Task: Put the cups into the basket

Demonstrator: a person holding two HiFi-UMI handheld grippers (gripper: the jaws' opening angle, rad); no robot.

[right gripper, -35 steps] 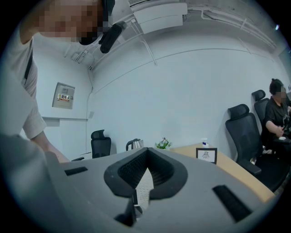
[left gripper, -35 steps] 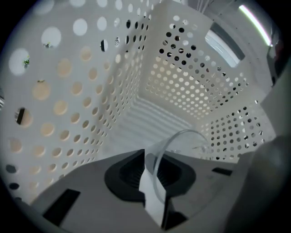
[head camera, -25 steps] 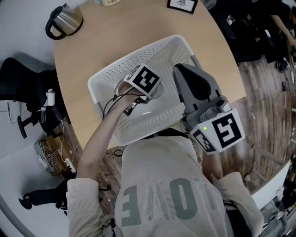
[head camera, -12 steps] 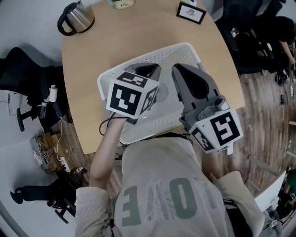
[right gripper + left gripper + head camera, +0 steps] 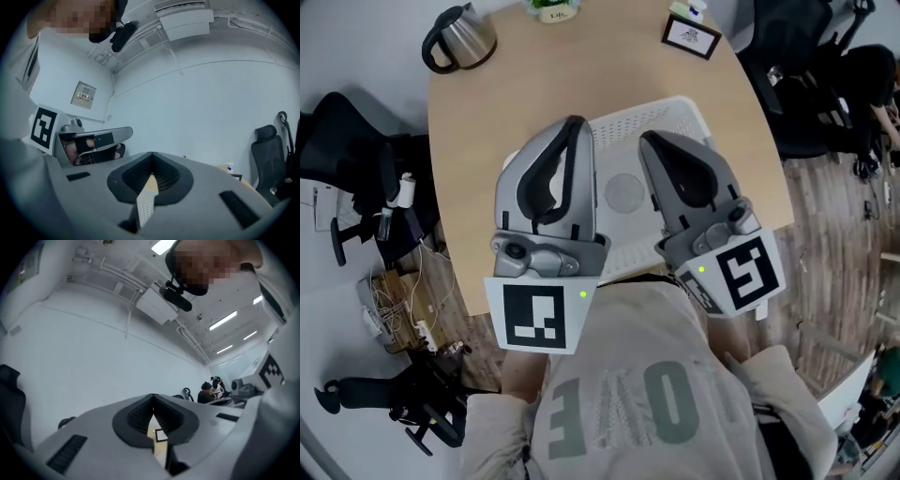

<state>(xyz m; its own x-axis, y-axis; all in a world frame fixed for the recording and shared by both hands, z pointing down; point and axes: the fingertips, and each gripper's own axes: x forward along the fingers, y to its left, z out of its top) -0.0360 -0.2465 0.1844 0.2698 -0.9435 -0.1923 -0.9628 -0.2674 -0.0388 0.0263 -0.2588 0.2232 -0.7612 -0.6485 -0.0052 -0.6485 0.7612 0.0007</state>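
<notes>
Head view: I hold my left gripper (image 5: 574, 123) and my right gripper (image 5: 648, 140) side by side over the white basket (image 5: 624, 129) on the tan table (image 5: 508, 82). One round grey cup (image 5: 625, 192) sits on the basket floor, showing between them.

Left gripper view: my jaws meet at the tips, nothing between them.

Right gripper view: these jaws are pressed together too, empty; a strip of the basket's lattice shows below their tips.
</notes>
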